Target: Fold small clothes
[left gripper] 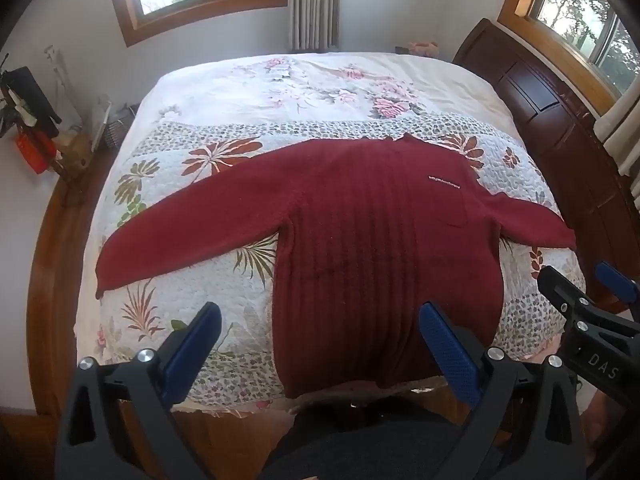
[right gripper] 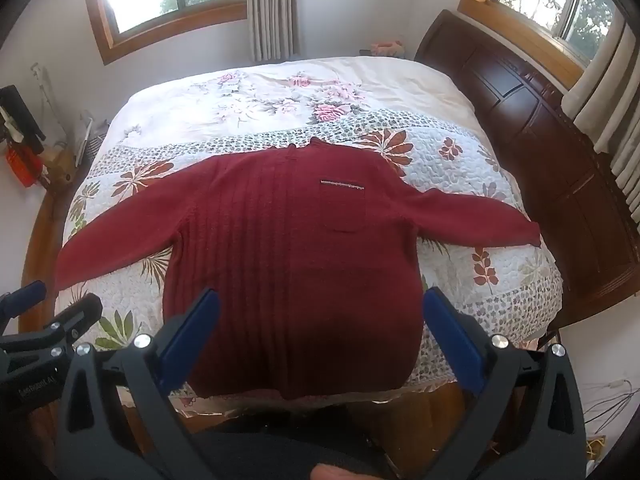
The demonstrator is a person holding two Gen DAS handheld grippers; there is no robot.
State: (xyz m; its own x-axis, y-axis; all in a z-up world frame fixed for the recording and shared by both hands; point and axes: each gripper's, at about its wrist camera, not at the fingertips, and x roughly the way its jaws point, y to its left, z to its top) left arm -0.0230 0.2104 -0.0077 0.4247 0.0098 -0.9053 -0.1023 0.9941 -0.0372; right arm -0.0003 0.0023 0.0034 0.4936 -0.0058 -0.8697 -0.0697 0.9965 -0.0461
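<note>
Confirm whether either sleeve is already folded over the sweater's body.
No: both sleeves of the red sweater lie spread out flat on the quilt.

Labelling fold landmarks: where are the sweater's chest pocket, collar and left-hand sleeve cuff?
chest pocket [right gripper: 344, 210]: right wrist view, pocket middle.
collar [right gripper: 316, 143]: right wrist view, neck edge.
sleeve cuff [left gripper: 105, 276]: left wrist view, sleeve end.

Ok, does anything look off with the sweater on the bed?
Nothing stands out. The red sweater lies flat, front up, on the floral quilt, sleeves spread; only its hem hangs over the near edge.
</note>
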